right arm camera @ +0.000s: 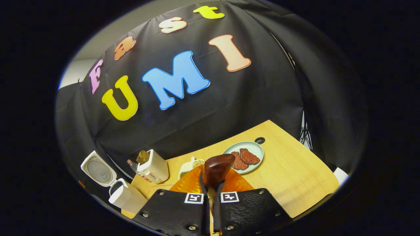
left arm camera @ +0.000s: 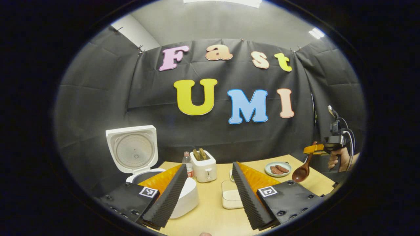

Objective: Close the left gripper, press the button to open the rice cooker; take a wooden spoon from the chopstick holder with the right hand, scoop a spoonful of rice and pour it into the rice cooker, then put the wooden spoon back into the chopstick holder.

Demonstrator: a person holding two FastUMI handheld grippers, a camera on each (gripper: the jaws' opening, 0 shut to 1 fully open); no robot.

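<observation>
Seen from the left gripper view, the rice cooker stands at the worktop's left edge with its lid already swung up and upright, so the button step looks done. The left gripper hovers over the near edge, its jaws spread wide and holding nothing. Between its fingers, toward the middle of the worktop, sits a pale shallow container that probably holds the rice, though its contents are hard to make out. Behind it, by the far edge, stand a bottle and a toaster. Further right a plate carries pieces of meat.

Over the right edge, a hand carries the right gripper, and the wooden spoon hangs from it, bowl down, above the worktop.

In the right gripper view that gripper's jaws are clenched on the spoon's handle, the dark glossy bowl pointing forward toward the plate. The bowl looks empty, so the spoon seems to have been taken from its holder, while scooping, pouring into the cooker and returning the spoon are left to do
</observation>
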